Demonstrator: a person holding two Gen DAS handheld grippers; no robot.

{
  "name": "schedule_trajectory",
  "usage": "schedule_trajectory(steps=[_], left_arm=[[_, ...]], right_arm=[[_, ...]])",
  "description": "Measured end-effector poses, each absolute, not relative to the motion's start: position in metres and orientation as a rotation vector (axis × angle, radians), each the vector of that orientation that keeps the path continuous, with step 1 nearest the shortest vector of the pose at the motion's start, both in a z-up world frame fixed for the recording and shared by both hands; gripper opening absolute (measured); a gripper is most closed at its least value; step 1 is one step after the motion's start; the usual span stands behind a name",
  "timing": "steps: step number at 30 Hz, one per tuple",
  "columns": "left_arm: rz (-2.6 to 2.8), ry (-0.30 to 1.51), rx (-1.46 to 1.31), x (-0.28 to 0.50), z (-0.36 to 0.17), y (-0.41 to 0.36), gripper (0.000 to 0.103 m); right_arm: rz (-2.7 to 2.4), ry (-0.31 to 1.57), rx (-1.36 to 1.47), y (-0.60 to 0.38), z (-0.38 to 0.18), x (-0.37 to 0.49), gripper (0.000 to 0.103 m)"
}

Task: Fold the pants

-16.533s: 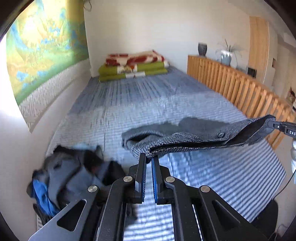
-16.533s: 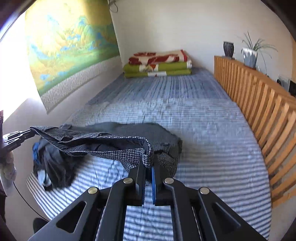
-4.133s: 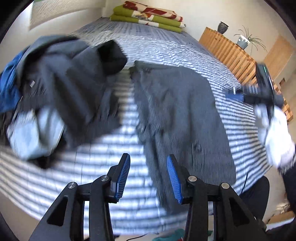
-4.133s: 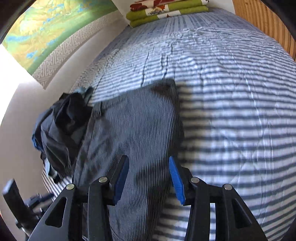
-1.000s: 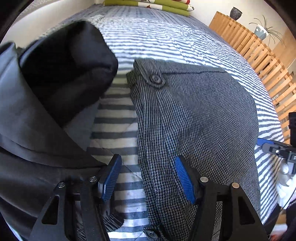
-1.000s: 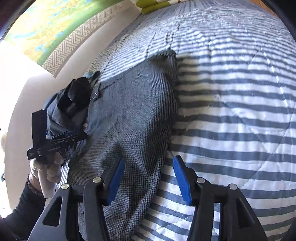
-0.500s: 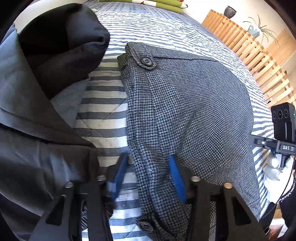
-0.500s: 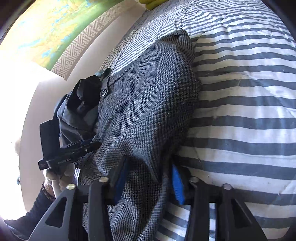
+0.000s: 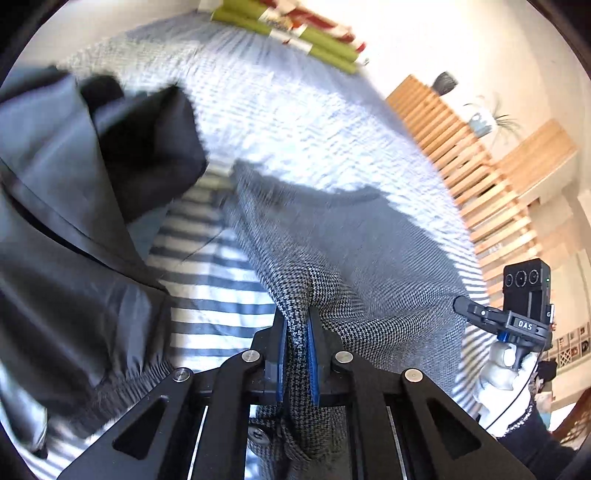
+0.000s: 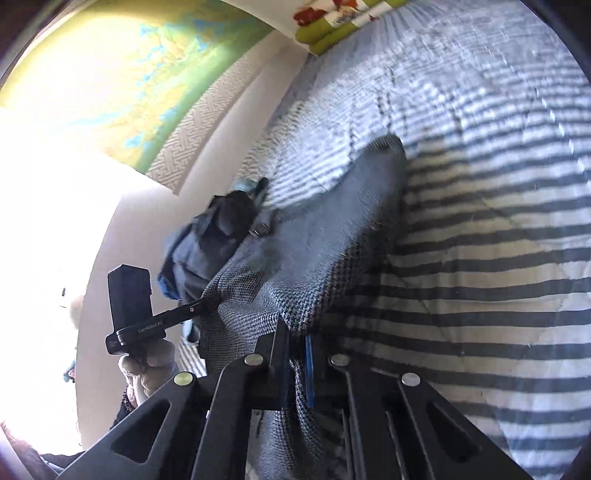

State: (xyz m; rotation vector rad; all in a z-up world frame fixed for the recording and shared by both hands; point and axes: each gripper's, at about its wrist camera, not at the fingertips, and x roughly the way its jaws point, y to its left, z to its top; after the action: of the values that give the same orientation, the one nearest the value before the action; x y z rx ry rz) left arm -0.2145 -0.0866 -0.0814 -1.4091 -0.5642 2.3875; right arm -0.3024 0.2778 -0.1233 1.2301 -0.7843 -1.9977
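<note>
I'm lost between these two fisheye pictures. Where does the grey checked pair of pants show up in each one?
Left wrist view: the pants fill the centre and lower right, pinched in the left gripper at bottom centre.
Right wrist view: the pants run from the centre down to the right gripper, left of the bare striped cover.
Shared landmark: the green and red folded blankets at the bed's far end.

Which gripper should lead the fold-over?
Neither clearly: left gripper and right gripper, jaws just closed, each pinch the near edge of the pants. Slight edge right: striped bed is bare beside it; the left has a clothes pile alongside.
</note>
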Motion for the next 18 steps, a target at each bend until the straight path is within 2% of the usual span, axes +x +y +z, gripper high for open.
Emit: schedule_trajectory(steps=[6, 11, 13, 18], left_arm=[[2.403, -0.59, -1.253, -0.162, -0.011, -0.085, 0.01], [2.405, -0.494, -1.215, -0.089, 0.036, -0.036, 0.01], [2.396, -0.479, -1.212, -0.047, 0.057, -0.036, 0.01], [2.34, -0.483, -1.254, -0.027, 0.067, -0.028, 0.01]], right_arm=[[-2.028, -0.791, 1.071, 0.302, -0.05, -0.247, 0.006], [-2.066, -0.724, 1.008, 0.318, -0.007, -0.174, 0.006], [-2.065, -0.715, 0.992, 0.323, 0.004, -0.146, 0.006], [-2.074, -0.727, 1.027, 0.33, 0.001, -0.133, 0.006]])
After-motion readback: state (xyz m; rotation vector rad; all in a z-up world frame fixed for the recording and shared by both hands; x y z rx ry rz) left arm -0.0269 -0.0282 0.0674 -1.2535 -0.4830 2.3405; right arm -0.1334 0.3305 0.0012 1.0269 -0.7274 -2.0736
